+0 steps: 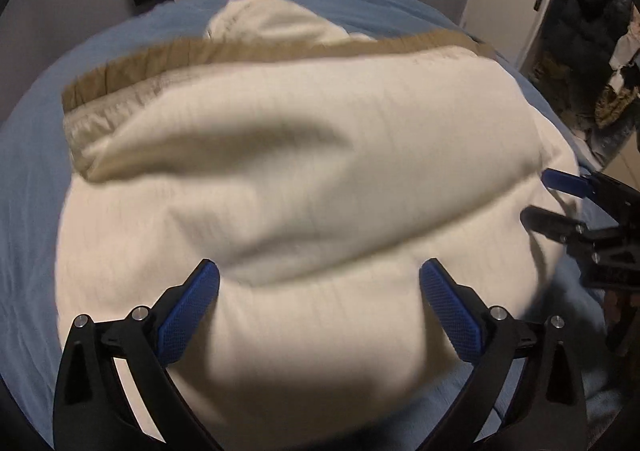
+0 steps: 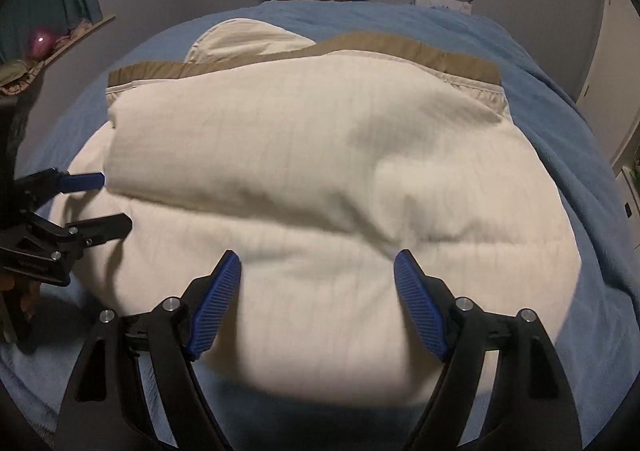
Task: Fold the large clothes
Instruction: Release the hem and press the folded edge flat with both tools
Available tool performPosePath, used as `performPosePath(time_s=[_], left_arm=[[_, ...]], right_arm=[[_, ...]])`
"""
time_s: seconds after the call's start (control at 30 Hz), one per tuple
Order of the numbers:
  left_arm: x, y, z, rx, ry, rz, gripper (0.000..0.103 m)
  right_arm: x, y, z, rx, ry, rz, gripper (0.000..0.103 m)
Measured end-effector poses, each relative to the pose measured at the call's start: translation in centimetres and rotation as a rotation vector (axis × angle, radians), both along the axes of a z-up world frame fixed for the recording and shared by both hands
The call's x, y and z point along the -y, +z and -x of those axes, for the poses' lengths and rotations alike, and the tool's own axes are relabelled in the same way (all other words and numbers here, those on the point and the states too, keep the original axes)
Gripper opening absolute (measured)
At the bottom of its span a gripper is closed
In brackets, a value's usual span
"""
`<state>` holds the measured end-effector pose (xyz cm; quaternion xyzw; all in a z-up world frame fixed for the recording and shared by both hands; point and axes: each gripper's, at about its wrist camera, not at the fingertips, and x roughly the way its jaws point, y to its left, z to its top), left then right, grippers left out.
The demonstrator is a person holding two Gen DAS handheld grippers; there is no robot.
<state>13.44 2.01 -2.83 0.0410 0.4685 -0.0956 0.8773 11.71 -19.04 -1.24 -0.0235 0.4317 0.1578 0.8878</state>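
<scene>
Both tools are spread wide with nothing pinched: the left tool hangs over the near part of the cream garment, the right tool beside it over the same cloth. The garment lies folded over itself on the blue bed, its tan hem band along the far edge.
</scene>
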Motion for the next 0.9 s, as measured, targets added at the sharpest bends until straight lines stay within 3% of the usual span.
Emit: performPosePath(time_s=[0.43,0.63,0.73,0.8,0.9], left_arm=[[-3.1,1.0,-7.9,0.003,0.084,0.005,0.097],[-5.9,1.7,-9.6,0.018,0.168,0.016,0.097],[-8.2,1.3,-10.2,-0.020,0.228,0.062,0.097],[-9.4,0.2,-10.8,-0.071,0.230,0.102,0.098],[-9.7,-0.8,-11.0,-0.083,0.207,0.113,0.098]], right_arm=[[-3.2,0.8,-9.3,0.037,-0.048,0.039,0.086],[-2.7,0.5,-12.2,-0.026,-0.075,-0.003,0.086],[-2.7,-0.4,-12.8,-0.064,-0.067,-0.004,0.087],[-2.8,-1.2,-12.7,-0.068,-0.052,0.009,0.088],[-2.6,-2.5,-12.7,-0.077,-0.043,-0.007,0.089]])
